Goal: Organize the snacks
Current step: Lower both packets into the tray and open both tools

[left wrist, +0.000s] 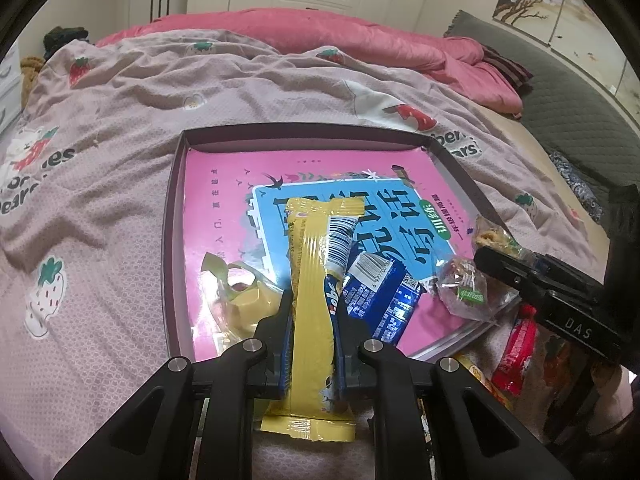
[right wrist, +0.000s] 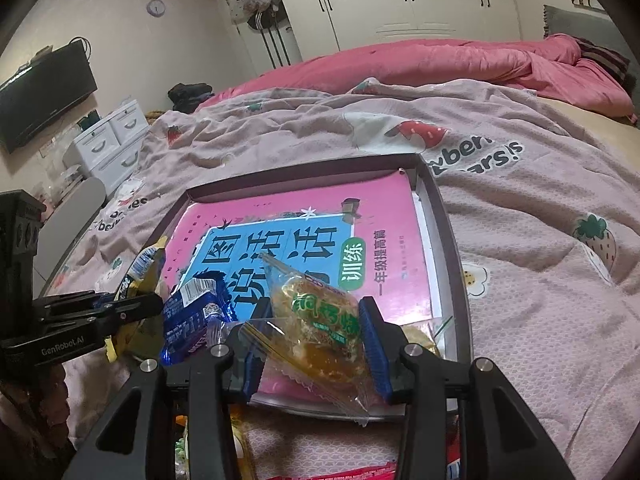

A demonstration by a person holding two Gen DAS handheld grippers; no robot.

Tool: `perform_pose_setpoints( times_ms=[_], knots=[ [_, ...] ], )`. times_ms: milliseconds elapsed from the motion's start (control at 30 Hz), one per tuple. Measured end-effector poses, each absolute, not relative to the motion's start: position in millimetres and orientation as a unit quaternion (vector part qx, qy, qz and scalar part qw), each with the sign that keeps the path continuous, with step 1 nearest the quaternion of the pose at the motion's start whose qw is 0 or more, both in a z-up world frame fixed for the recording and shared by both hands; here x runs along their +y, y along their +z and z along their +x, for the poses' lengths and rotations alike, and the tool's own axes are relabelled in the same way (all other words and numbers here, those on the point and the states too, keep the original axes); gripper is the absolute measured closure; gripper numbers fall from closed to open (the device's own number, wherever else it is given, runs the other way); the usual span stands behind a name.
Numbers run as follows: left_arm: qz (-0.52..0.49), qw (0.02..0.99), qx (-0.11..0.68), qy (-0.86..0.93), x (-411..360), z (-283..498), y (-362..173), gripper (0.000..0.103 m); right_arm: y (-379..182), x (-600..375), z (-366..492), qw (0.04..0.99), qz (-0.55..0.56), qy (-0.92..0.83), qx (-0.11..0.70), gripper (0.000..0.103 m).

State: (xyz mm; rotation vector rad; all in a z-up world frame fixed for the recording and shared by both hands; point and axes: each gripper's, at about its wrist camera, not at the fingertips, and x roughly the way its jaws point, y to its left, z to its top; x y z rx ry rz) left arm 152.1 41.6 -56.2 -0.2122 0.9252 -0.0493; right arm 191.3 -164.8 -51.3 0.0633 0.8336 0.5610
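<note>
Snacks are being held over the tray (left wrist: 176, 216): the left gripper (left wrist: 312, 300) is clamping a yellow bar (left wrist: 314, 320), the right gripper (right wrist: 316, 320) a clear-wrapped pastry (right wrist: 320, 332).

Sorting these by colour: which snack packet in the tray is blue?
The dark blue packet, barcode up on the pink book, right of the yellow packet in the left gripper; others are yellow or clear.
</note>
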Motion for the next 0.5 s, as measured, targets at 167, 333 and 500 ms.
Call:
perform_pose_setpoints(
  times_ms=[167, 333, 500],
  knots=[
    [-0.102, 0.889, 0.445, -0.024, 41.8, 152.0, -56.4, 0.086, -51.5, -166.7, 192.2, 0.877, 0.034, 0.264, 0.4, 0.059],
    [-0.104, 0.888, 0.447, -0.022, 44.6, 151.8, -58.6, 0.085, -51.1, -167.8, 191.8, 0.877, 0.033, 0.263, 0.401, 0.059],
    [-0.102, 0.889, 0.447, -0.019, 46.3, 152.0, -60.0, 0.085, -51.4, -167.9, 191.0, 0.874, 0.032, 0.27, 0.403, 0.057]
  ],
)
